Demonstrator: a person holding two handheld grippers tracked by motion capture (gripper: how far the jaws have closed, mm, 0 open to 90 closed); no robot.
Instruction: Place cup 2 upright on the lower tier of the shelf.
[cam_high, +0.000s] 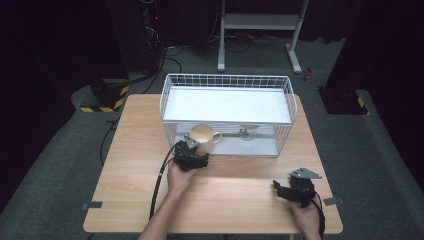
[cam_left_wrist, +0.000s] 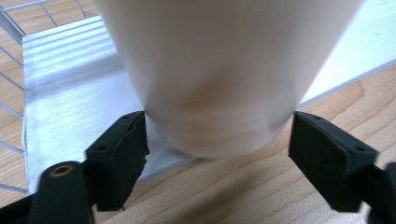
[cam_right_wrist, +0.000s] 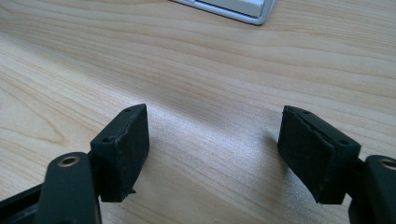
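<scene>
My left gripper (cam_high: 196, 146) sits at the front edge of the wire basket (cam_high: 287, 95), and the mug (cam_high: 203, 135) is right between its jaws. In the left gripper view the mug (cam_left_wrist: 219, 79) body spans the whole gap: the left pad (cam_left_wrist: 125, 154) looks to be touching the wall, while the right pad (cam_left_wrist: 327, 154) is at the wall or a hair off it, hard to call. So the jaws are at mid width around the mug, and I can't tell whether they are truly clamped.

Handling, my guess: ceramic, stiff, glazed and slick, breakable if dropped, moderate weight. The body tapers toward the base, so a grip low down could slide. I'd take it mid-body across the wall, pads on opposite sides and clear of the handle.

Orientation: the mug stands upright, long axis vertical, opening up. In the high view the handle sticks out to the right of my left gripper, toward the basket's middle. The base sits ahead of the jaws, at the lip of the basket's grey floor where it meets the wooden table (cam_high: 130, 165).

My right gripper (cam_high: 280, 189) rests low over bare table, well to the right, with its jaws apart and nothing between them.
</scene>
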